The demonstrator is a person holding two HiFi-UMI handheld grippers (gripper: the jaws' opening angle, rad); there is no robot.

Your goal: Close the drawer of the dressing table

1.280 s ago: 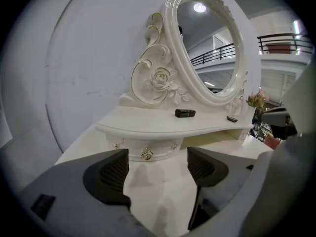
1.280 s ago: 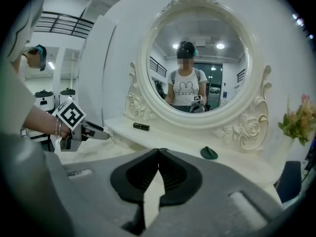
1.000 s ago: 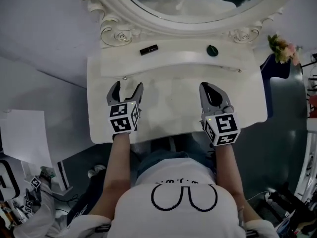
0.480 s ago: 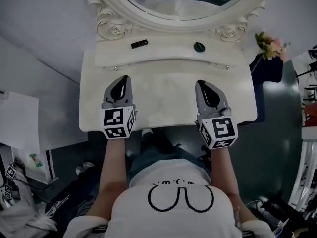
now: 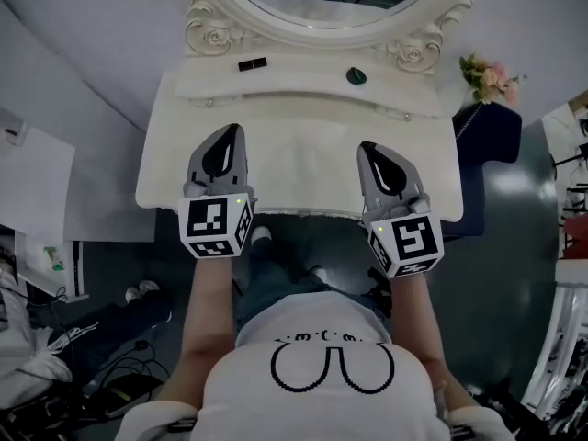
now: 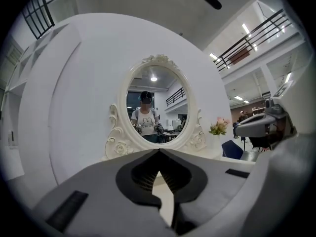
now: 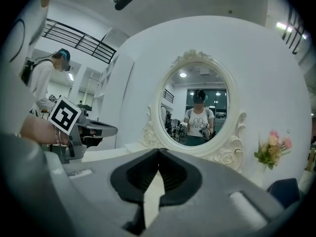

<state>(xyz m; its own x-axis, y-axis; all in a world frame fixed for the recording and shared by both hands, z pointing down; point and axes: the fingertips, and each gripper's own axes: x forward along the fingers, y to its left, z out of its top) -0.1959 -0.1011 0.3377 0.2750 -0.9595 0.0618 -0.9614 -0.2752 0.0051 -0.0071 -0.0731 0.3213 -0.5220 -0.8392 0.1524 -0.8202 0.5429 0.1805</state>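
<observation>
Big pale curved wall behind, dark floor below, and a white dressing table (image 5: pixel 156 159) with an ornate oval mirror (image 5: pixel 322 3) standing against the wall.

The left tongs (image 5: pixel 232 129) were closed, tips together with nothing between them. That was clear in the left gripper view too, where the left tongs (image 6: pixel 158 150) pointed level at the mirror (image 6: pixel 155 105). The right tongs (image 5: pixel 366 145) were the same, pressed together and empty, and in their own view the right tongs (image 7: pixel 158 150) also faced the mirror (image 7: pixel 197 107).

From the head view both hovered over the near half of the worktop (image 5: pixel 299 168), left one on the left, right one on the right, well apart. Neither was touching anything that I could see.

The drawer (image 5: pixel 308 97) ran across the far side of the worktop, just under the little shelf below the mirror. It had two small knobs (image 5: pixel 209 103), one near each end. Its front looked flush, so pushed in as far as I could tell.

On that far shelf sat a small black stick (image 5: pixel 253 63) towards the left and a dark round thing (image 5: pixel 356 76) towards the right. Off to the right of the table were some pink flowers (image 5: pixel 484 76) and a dark blue chair (image 5: pixel 489 129).

The mirror showed a person in a white tee holding both tongs up.
</observation>
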